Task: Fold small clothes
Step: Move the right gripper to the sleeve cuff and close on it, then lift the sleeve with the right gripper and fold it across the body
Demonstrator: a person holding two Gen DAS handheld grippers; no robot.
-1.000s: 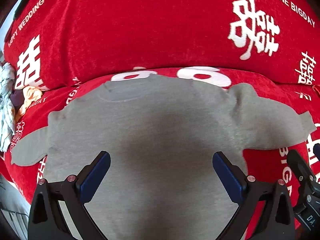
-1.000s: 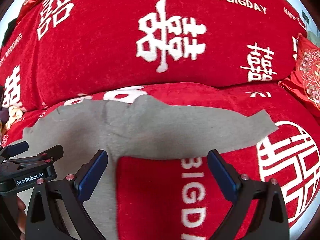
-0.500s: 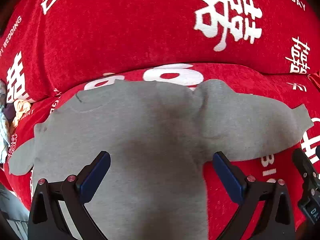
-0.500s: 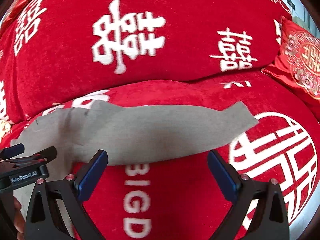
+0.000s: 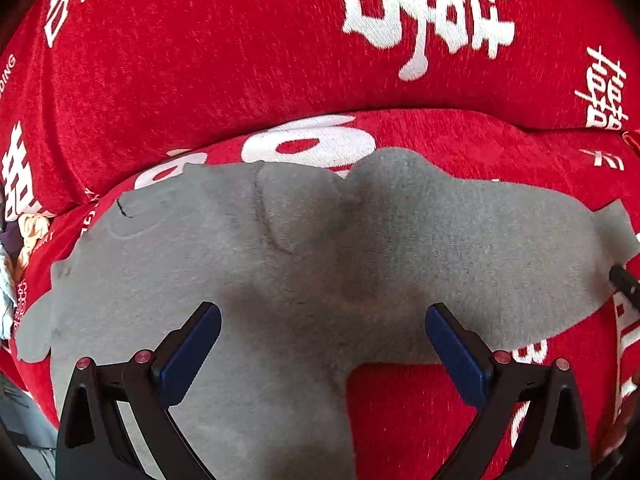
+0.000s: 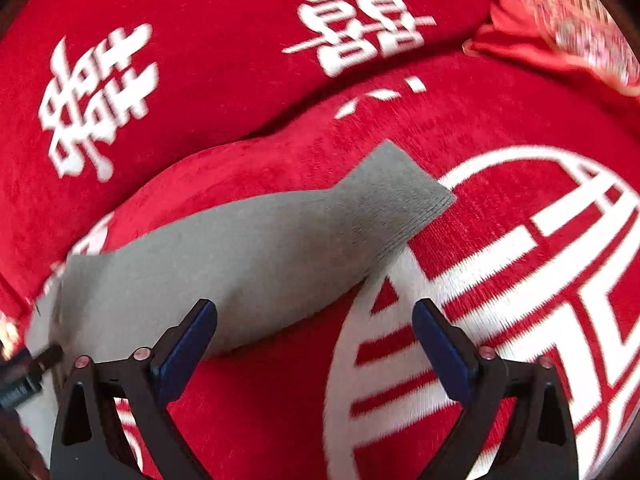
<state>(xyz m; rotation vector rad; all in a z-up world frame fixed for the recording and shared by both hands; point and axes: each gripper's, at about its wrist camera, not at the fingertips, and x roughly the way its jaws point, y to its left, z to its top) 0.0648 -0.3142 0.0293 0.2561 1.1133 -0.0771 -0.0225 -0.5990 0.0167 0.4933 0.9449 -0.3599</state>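
Note:
A small grey long-sleeved top [image 5: 280, 264] lies flat on a red sofa seat, neck toward the backrest. Its right sleeve [image 5: 500, 256] stretches out to the right; the left sleeve [image 5: 34, 328] lies at the left edge. My left gripper [image 5: 322, 344] is open and empty, above the top near the right armpit. In the right wrist view the right sleeve [image 6: 256, 256] runs up to its cuff [image 6: 400, 196]. My right gripper [image 6: 314, 340] is open and empty, above the sleeve's lower edge.
The red sofa cover [image 6: 520, 240] bears white characters and a round emblem. The backrest [image 5: 240, 60] rises behind the top. A red embroidered cushion [image 6: 560, 16] sits at the far right. Other small clothes [image 5: 16, 248] are piled at the far left.
Both grippers have moved right. The left now views the right armpit and sleeve rather than the whole body. The right has swung toward the sleeve cuff. Both stay open.

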